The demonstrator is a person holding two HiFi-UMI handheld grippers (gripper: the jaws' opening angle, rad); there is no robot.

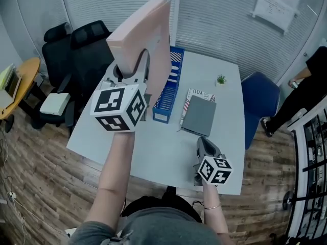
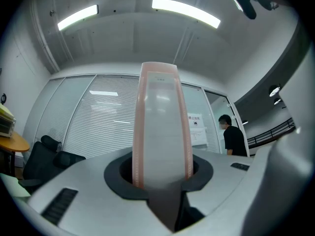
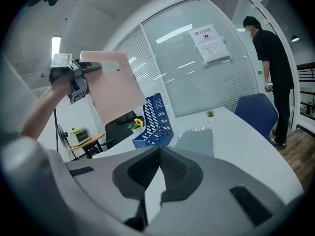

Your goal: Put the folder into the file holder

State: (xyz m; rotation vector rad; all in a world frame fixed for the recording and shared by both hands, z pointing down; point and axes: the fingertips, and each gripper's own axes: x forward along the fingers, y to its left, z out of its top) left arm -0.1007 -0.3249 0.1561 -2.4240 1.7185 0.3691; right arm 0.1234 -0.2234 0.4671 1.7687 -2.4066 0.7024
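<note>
A pale pink folder [image 1: 145, 40] stands upright in the air over the table's left half, with my left gripper [image 1: 134, 70] shut on its lower edge. In the left gripper view the folder [image 2: 162, 132] rises edge-on from between the jaws. The blue slotted file holder [image 1: 168, 88] stands on the white table [image 1: 153, 152], just right of and below the folder. My right gripper [image 1: 206, 148] rests low near the table's front right, shut with nothing in it. From the right gripper view, the folder [image 3: 115, 85] hangs above and left of the file holder [image 3: 156, 119].
A grey notebook [image 1: 200, 115] lies on a printed book right of the file holder, with a small potted plant [image 1: 221, 79] behind it. Black office chairs [image 1: 76, 50] stand at the left, a blue chair [image 1: 258, 103] at the right. A person [image 1: 311, 86] stands at the far right.
</note>
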